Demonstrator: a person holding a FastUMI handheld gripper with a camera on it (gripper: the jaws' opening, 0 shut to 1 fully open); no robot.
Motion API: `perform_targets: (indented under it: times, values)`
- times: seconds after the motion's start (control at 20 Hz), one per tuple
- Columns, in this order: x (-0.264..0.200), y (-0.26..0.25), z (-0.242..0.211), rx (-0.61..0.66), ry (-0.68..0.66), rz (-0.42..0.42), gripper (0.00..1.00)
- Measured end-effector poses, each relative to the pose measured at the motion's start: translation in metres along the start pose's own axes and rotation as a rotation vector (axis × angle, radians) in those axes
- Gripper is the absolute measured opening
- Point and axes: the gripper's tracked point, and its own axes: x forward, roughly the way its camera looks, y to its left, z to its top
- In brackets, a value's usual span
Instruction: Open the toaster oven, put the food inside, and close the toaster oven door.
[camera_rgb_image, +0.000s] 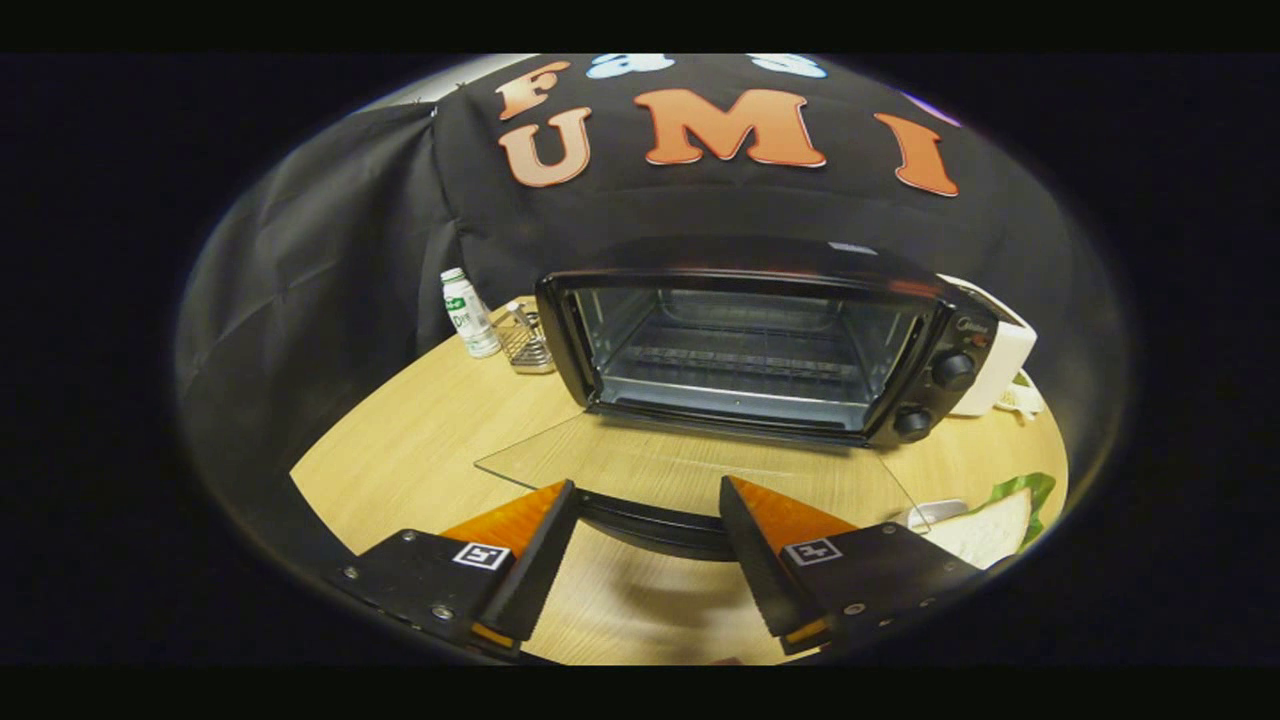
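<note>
Glass door (690, 470) lies folded flat at 12 o'clock of the hand-held gripper (648, 500), whose fingers are spread either side of its handle (650, 522), not pressing. One bottle (468, 312) and one rack (525, 340) stand at 11 o'clock; one oven (760, 345), two knobs (952, 370). One bread slice (985, 528) at 3 o'clock looks soft, light; pinch its edges gently.

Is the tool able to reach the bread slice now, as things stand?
Probably yes. The tool is open, its fingers astride the handle of the lowered oven door. The bread slice lies uncovered on the table just beside it, nothing between.
</note>
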Motion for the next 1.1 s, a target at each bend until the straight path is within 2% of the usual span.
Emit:
perform_targets:
  times: [0.4, 0.65, 0.9, 1.1]
  values:
    - [0.025, 0.000, -0.044, -0.012, 0.166, -0.019, 0.85]
    - [0.030, 0.000, -0.040, -0.040, 0.151, -0.024, 0.85]
    - [0.011, 0.011, -0.035, 0.059, 0.172, 0.045, 0.85]
    - [-0.015, 0.006, -0.009, 0.078, 0.095, 0.048, 0.92]
